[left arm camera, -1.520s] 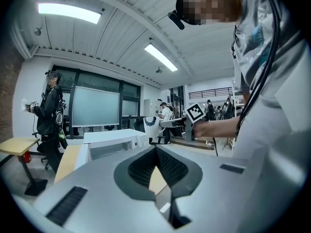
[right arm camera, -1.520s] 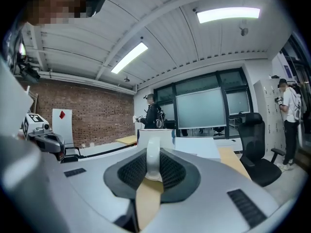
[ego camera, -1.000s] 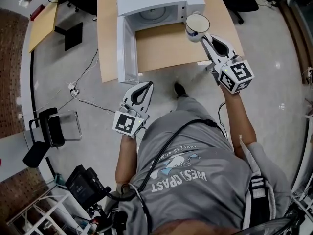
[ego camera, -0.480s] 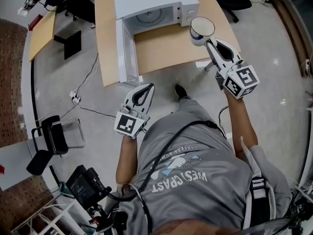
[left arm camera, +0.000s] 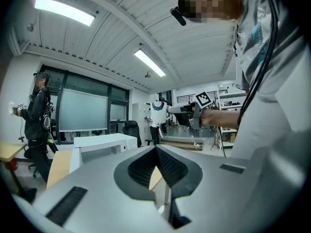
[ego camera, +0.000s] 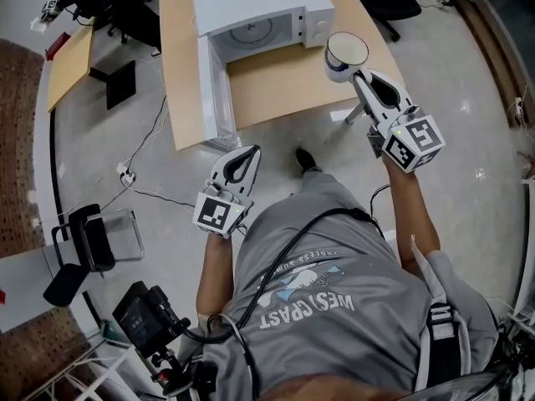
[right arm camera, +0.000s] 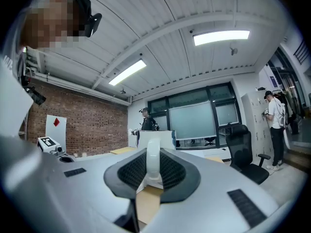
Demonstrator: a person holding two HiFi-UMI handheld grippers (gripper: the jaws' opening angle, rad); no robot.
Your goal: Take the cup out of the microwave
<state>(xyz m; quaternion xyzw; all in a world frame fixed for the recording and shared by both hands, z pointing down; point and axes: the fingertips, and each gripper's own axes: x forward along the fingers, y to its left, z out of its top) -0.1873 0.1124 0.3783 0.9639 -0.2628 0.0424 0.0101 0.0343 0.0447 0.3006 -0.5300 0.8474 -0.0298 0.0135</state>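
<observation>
Just right of the white microwave [ego camera: 251, 2], outside its cavity, we hold the white cup [ego camera: 345, 50] over the right edge of the wooden table [ego camera: 284, 86]; it seems to hang clear of the tabletop. Our right gripper [ego camera: 358, 74] clamps the cup's handle [right arm camera: 153, 165] between its pads. The microwave door [ego camera: 209, 90] stands swung open at the left. Our left gripper [ego camera: 249, 149] hovers off the table's near edge, jaws pressed together on nothing.

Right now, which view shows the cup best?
The head view: the whole cup, rim and body, held by the right gripper. The right gripper view shows only its white handle between the jaws; the left gripper view shows the cup tiny, far off.
</observation>
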